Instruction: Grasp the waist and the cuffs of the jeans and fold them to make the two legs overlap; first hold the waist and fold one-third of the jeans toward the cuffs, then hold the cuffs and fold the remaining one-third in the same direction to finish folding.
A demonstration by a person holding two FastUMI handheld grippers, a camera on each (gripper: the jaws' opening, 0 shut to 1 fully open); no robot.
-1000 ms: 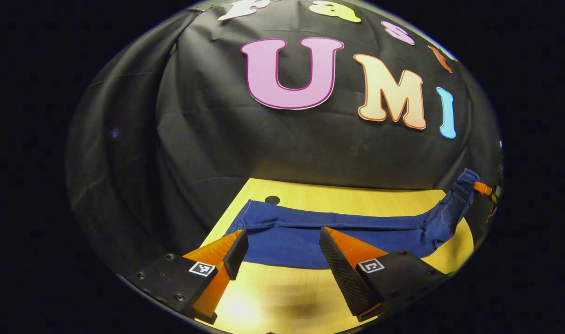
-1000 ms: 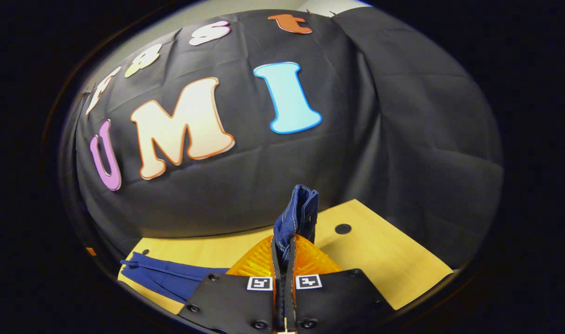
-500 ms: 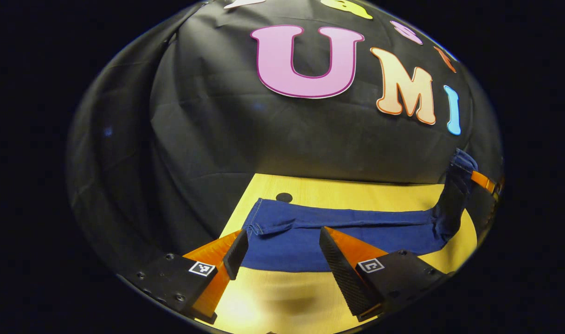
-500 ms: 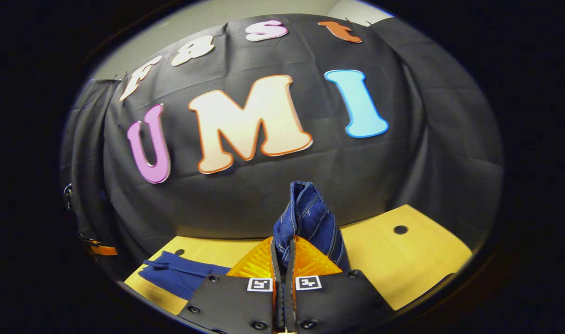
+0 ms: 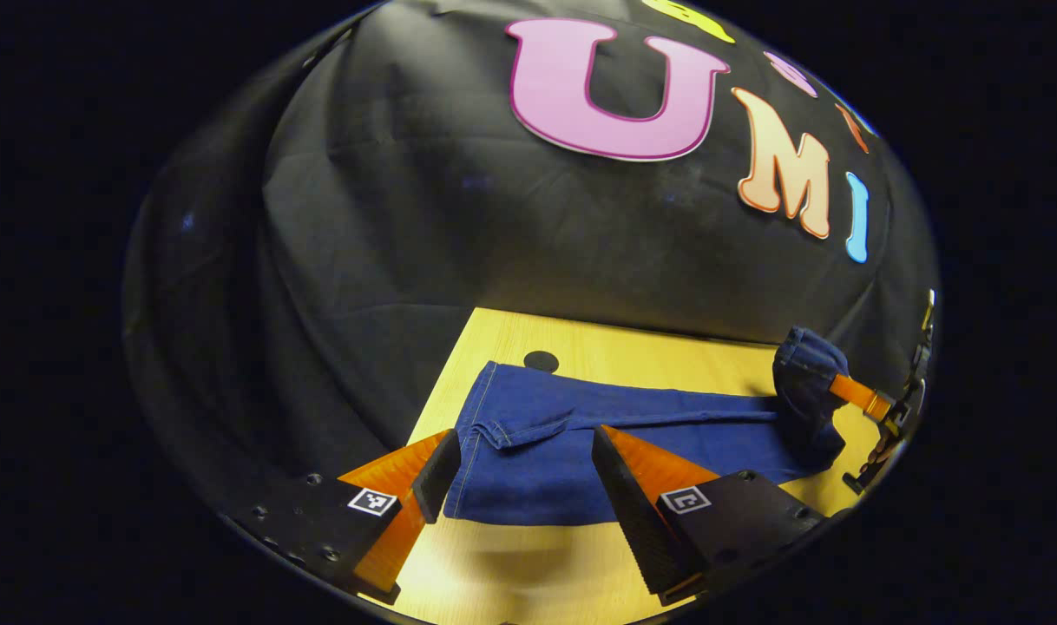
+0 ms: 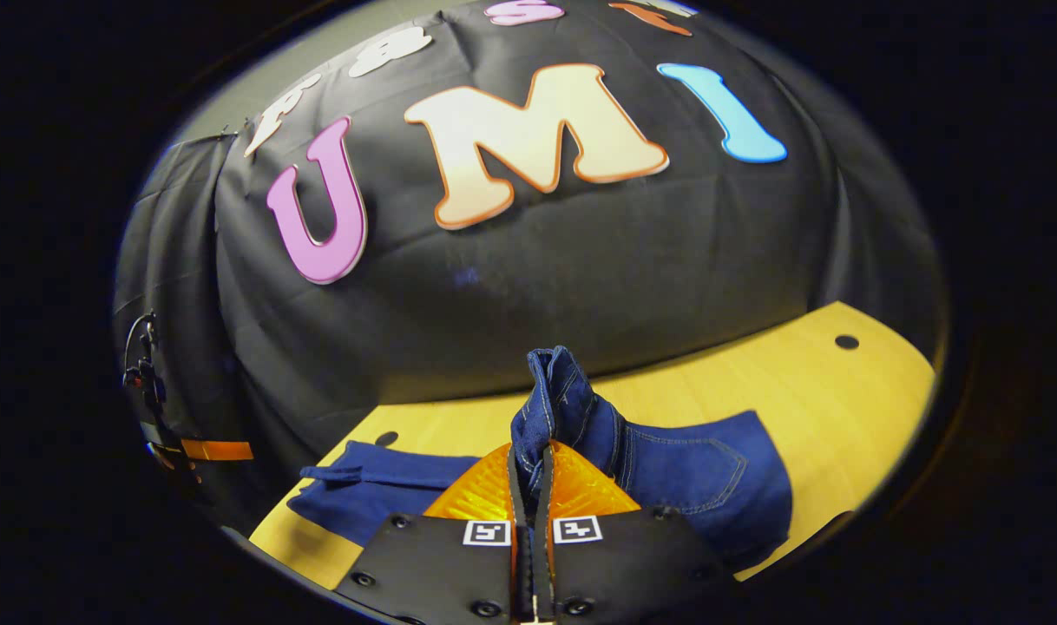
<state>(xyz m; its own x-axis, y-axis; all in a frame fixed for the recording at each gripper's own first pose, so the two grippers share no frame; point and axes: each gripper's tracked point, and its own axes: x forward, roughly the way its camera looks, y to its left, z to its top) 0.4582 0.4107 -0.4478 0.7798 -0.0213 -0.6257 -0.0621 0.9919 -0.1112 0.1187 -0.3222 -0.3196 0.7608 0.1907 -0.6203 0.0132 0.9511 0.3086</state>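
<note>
the tabletop [image 5: 667, 356] is pale wood with a round hole near its far left corner, seen in the left gripper view, and it runs back to the booth's black cloth wall

the jeans [image 5: 633, 425] lie lengthwise across it, parallel to the far edge, legs stacked one over the other. the cuffs [image 5: 485, 434] sit at the left end near the hole, where a fold of the upper leg's hem has turned over on itself. the waist [image 6: 556, 395] is at the right end, lifted off the wood and bunched upright, with the seat and a back pocket draped flat on the tabletop beside it

the right gripper [image 6: 529, 473] is clamped on that waist, both fingers pressed together with denim standing up between them. the left gripper [image 5: 520, 464] is spread wide with nothing in it, hovering over the near edge just in front of the cuff end

judging by this, the first third-fold toward the cuffs is in hand. the pinch takes a thick wad at one point, so the waistband could sag either side and land crooked, or layers could slip out mid-carry. dragging the waist low could pull the whole stack toward the left edge and undo the leg overlap, since nothing pins the cuffs. the turned hem could get trapped under the fold
</note>
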